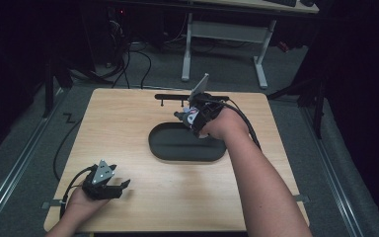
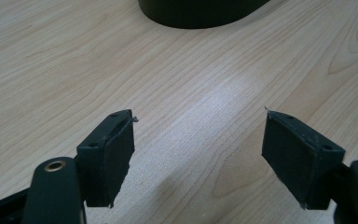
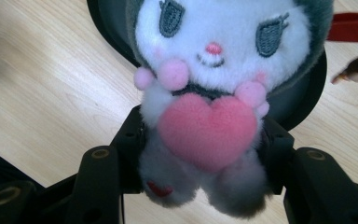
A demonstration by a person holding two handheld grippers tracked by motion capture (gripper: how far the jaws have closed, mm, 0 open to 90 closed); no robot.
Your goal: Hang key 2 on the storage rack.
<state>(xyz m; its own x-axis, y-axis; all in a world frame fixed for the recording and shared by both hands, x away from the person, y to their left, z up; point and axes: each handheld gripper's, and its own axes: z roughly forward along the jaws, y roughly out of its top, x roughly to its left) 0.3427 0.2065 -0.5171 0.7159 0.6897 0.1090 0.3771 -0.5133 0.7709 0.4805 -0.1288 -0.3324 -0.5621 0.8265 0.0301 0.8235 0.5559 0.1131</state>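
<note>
A small plush toy [image 3: 205,93] with a white face, grey hood and a pink heart on its chest sits between the jaws of my right gripper [image 3: 200,154], which is shut on its body. In the high view the right gripper [image 1: 190,116] holds the plush toy [image 1: 192,117] above the far edge of a black oval tray [image 1: 177,148]. My left gripper [image 1: 121,185] rests low near the table's front left corner, open with nothing between its pads [image 2: 109,154]. The tray's rim [image 2: 200,18] shows beyond it.
The wooden table [image 1: 128,128] carries a thin black bar [image 1: 170,97] along its far edge. Behind the table stand a white desk frame [image 1: 227,34] and loose cables [image 1: 128,59] on the grey floor. A red strap [image 3: 352,27] lies beside the tray.
</note>
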